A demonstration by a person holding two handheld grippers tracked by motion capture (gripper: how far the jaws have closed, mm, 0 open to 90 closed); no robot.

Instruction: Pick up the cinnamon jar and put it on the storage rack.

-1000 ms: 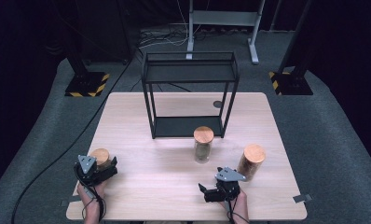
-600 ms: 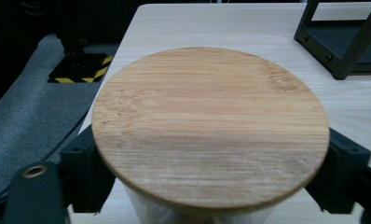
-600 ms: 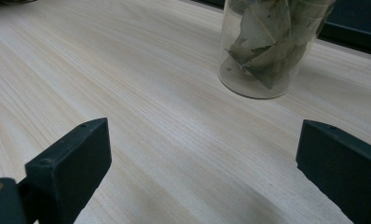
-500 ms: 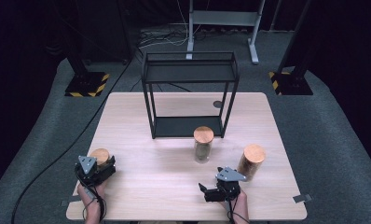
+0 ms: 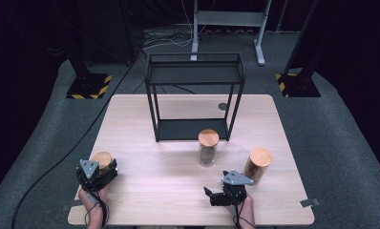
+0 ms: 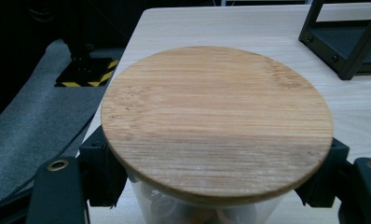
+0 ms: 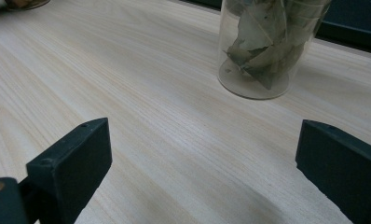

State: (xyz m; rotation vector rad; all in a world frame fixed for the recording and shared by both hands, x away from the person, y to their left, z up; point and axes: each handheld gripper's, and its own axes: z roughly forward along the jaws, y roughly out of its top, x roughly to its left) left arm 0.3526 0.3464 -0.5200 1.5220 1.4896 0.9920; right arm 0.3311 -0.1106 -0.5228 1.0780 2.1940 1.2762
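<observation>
Bamboo-lidded jar [image 6: 216,126]: near left on the counter [image 5: 178,191], contents seemingly pale.
Your left gripper [image 5: 96,172]: jaws just closed, clamping that jar.
Your right gripper [image 5: 222,194]: jaws apart, nothing between.

The lid [image 6: 216,123] is showing as bamboo-like wood — matt, fine-grained, a little scuffed pale near its front edge — over a clear, glossy jar wall [image 6: 197,212]. The table [image 7: 141,93] is looking like pale, smooth wood with a soft sheen, and the rack [image 5: 195,78] is reading as matt black metal.
</observation>
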